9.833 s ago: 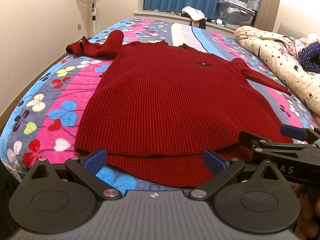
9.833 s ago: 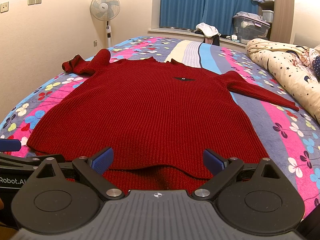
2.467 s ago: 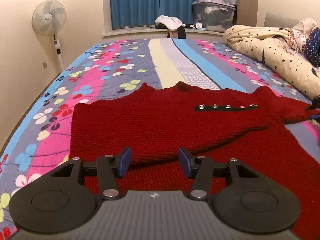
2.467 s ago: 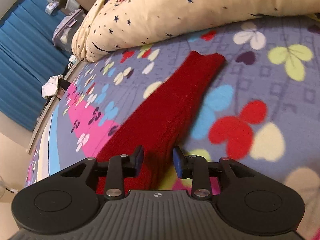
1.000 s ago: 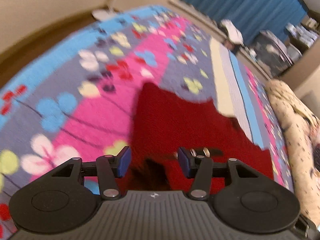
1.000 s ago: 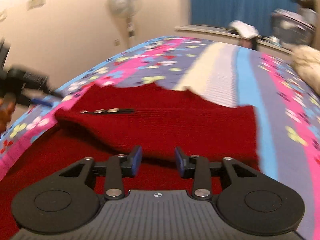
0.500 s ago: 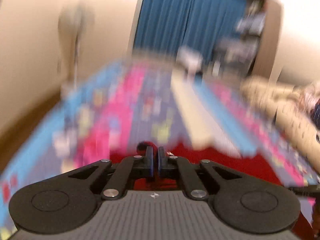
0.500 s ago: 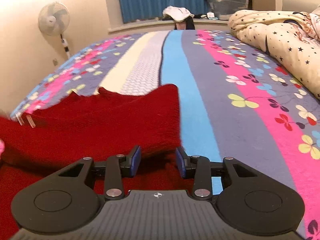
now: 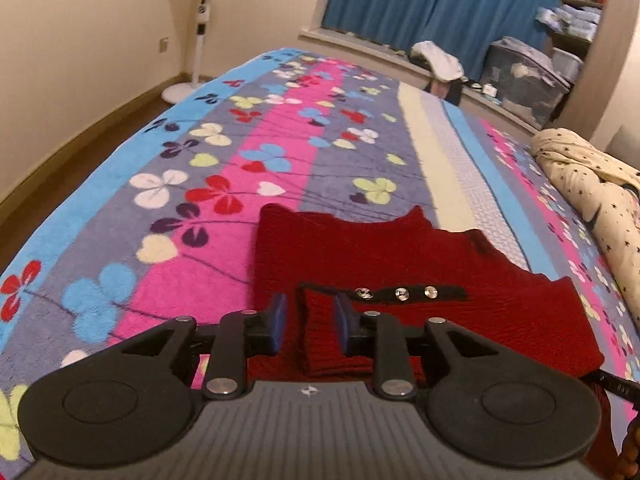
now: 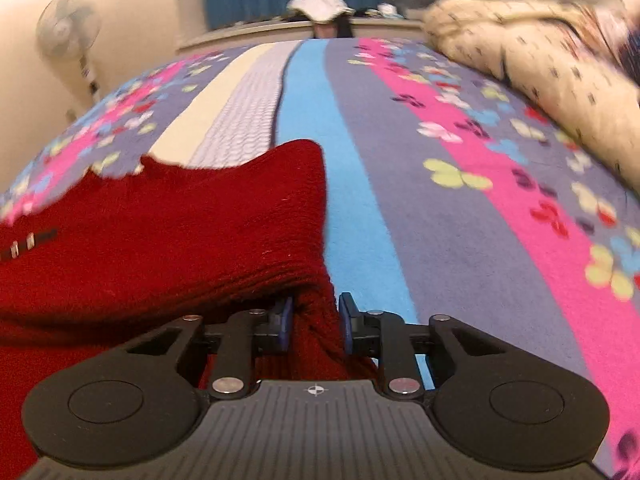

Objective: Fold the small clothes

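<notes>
- Where the left wrist view begins at the lower edge, the left claw [image 9: 308, 328] has its blue pads set a little apart, with a folded sleeve end of the red sweater [image 9: 400, 264] between them; whether the pads press on the knit cannot be told.
- At the lower centre of the right wrist view, the right claw [image 10: 314, 322] pinches a bunched edge of the same sweater between its blue pads.
- Just beyond the left claw, a black placket with silver snaps [image 9: 400, 293] lies across the garment at mid-frame.
- Lying folded on the bed [image 9: 280, 128], the sweater fills the centre and lower right of the left wrist view; in the right wrist view it fills the left half, with one corner raised.
- Along the right edge of both views, a cream quilt with a star print [image 9: 592, 184] sits on the bed, apart from the sweater.
- At the upper left of the left wrist view, a standing fan [image 9: 200, 20] stands on the floor by the wall.
- Across the top of that view, blue curtains [image 9: 432, 8] hang behind a sill, with a white bundle of cloth [image 9: 438, 60] and a clear storage bin [image 9: 524, 76] beside them.
</notes>
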Motion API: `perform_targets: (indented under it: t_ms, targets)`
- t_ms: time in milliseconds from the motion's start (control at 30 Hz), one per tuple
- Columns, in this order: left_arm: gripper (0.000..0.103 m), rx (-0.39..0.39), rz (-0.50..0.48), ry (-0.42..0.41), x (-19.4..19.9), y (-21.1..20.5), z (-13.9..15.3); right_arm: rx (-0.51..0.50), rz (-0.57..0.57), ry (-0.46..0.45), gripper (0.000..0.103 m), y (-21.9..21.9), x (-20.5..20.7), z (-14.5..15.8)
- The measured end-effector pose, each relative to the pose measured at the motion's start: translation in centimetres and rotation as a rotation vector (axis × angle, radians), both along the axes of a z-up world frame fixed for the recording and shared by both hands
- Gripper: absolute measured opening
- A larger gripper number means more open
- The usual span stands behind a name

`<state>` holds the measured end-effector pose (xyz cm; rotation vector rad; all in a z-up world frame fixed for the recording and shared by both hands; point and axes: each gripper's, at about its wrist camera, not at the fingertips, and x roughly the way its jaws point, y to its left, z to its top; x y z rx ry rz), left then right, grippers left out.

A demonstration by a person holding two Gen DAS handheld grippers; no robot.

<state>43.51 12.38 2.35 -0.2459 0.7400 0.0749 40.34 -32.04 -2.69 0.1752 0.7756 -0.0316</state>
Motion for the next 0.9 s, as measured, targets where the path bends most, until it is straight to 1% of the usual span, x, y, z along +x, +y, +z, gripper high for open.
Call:
perform_targets:
  t_ms: [100,200,267,333,367,400,467,500,533,567,600,633,667,700,733,767,833,900]
  targets:
    - [0.029,-0.007,-0.038,-0.013,0.3,-0.8,0.1,0.063,-0.058,0.030,0.022,-1.1,0.0,-0.5]
    - [0.029,0.010,-0.061,0.009,0.3,-1.2,-0.6,0.111,-0.093,0.056,0.022,-1.6,-0.3,-0.5]
    - [0.029,0.014,-0.065,0.033,0.5,-1.3,-1.4,0.137,-0.151,0.071,0.022,-1.9,-1.0,0.2]
    - [0.029,0.032,-0.058,0.088,1.0,-1.2,-2.5,0.124,-0.188,0.051,0.022,-1.8,-2.3,1.3]
    - [0.028,0.059,-0.045,0.132,1.4,-1.2,-3.2,0.105,-0.186,0.017,0.023,-1.5,-3.0,2.0]
    - [0.028,0.074,-0.042,0.154,1.5,-1.2,-3.6,0.090,-0.162,-0.028,0.025,-1.0,-3.4,2.7]
    - [0.028,0.074,-0.039,0.129,1.2,-1.4,-3.2,0.070,-0.078,-0.133,0.025,0.0,-3.4,3.7]
    - [0.028,0.063,-0.038,0.104,0.9,-1.4,-2.8,0.082,-0.049,-0.168,0.027,0.2,-3.0,3.8]
    - [0.028,0.050,-0.039,0.070,0.6,-1.4,-2.4,0.104,-0.019,-0.177,0.029,0.3,-2.1,3.5]
    - [0.028,0.052,-0.039,0.054,0.5,-1.4,-2.4,0.108,0.014,-0.142,0.029,0.4,-0.9,2.6]
    - [0.029,0.066,-0.039,0.060,0.5,-1.5,-2.6,0.073,0.017,-0.076,0.030,0.3,0.1,1.3]
    - [0.029,0.092,-0.043,0.095,0.7,-1.7,-3.3,0.014,-0.011,-0.014,0.037,0.2,0.7,-0.1]
    - [0.029,0.103,-0.051,0.124,0.9,-1.9,-3.9,0.024,-0.037,0.009,0.052,-0.4,0.8,-0.9]
    - [0.029,0.105,-0.054,0.116,0.7,-1.9,-4.1,0.081,-0.059,0.008,0.050,-1.2,0.7,-0.8]
    - [0.029,0.107,-0.046,0.105,0.5,-2.0,-3.6,0.125,-0.071,0.014,0.050,-1.8,0.6,-0.2]
    - [0.029,0.095,-0.043,0.085,0.1,-2.1,-2.9,0.138,-0.078,-0.005,0.049,-2.1,0.2,0.5]
    - [0.036,0.066,-0.061,0.004,-1.2,-2.4,-1.1,0.122,-0.100,-0.060,0.049,-2.4,-0.9,2.0]
    - [0.038,0.082,-0.075,-0.057,-3.1,-3.1,0.7,0.143,-0.111,-0.094,0.049,-2.7,-2.1,3.4]
